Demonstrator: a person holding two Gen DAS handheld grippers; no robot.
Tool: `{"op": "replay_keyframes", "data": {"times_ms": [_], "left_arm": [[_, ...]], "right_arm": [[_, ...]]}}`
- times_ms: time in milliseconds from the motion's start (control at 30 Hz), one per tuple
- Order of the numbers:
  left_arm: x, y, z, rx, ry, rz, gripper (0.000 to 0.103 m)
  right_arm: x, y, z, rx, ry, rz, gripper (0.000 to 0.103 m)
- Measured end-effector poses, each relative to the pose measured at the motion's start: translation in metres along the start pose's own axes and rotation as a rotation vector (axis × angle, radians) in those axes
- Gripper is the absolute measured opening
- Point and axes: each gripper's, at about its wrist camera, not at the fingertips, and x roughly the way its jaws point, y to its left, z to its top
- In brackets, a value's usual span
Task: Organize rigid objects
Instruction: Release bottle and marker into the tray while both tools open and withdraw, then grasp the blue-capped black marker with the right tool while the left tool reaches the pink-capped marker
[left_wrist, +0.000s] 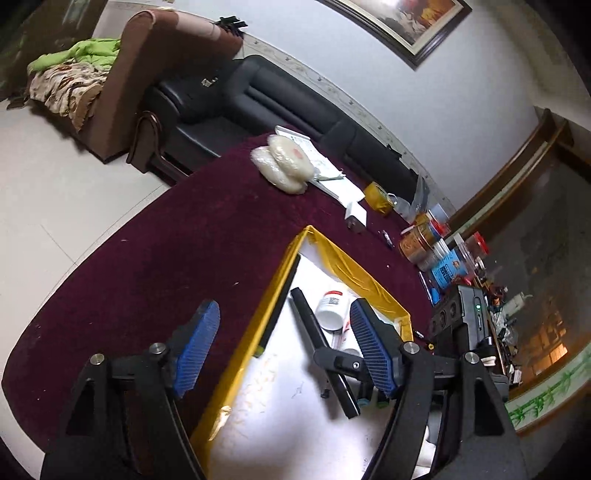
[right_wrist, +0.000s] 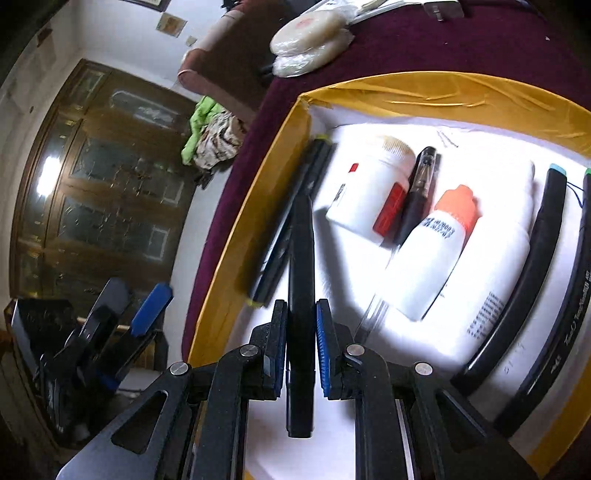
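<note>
Black marker (right_wrist: 301, 258), no readable label, clamped in right gripper (right_wrist: 301, 354).

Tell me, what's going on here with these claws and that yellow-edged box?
Someone is sorting small things into a white box with yellow-taped edges. The right claw is shut on a black marker, holding it over the box beside another marker, a white pill bottle and an orange-capped dropper bottle. The left claw is open, holding nothing.
</note>
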Motion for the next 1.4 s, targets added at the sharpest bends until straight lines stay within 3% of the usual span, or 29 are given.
{"op": "replay_keyframes", "data": {"times_ms": [200,367,533,667,900,1133,1400], "left_arm": [[-0.003,0.007,-0.003,-0.023,-0.007,-0.002,0.073],[-0.005,-0.006,-0.007,0.013,-0.021,-0.002,0.073],[0.001,-0.029,-0.017,0.069,0.003,-0.018,0.073],[0.005,-0.051,-0.024,0.107,0.036,-0.047,0.073],[0.011,-0.121,-0.051,0.236,0.107,-0.128,0.075],[0.043,-0.197,-0.093,0.382,0.240,-0.172,0.075],[0.081,-0.268,-0.152,0.499,0.405,-0.217,0.075]], "right_arm": [[-0.017,0.007,-0.004,-0.055,-0.035,-0.030,0.018],[-0.058,0.011,-0.018,-0.138,-0.114,-0.059,0.023],[-0.119,-0.021,-0.036,-0.131,-0.227,-0.095,0.026],[-0.189,-0.079,-0.057,-0.040,-0.362,-0.151,0.026],[-0.280,-0.183,-0.107,0.197,-0.549,-0.234,0.028],[-0.326,-0.244,-0.151,0.328,-0.648,-0.276,0.028],[-0.338,-0.278,-0.160,0.395,-0.675,-0.250,0.033]]}}
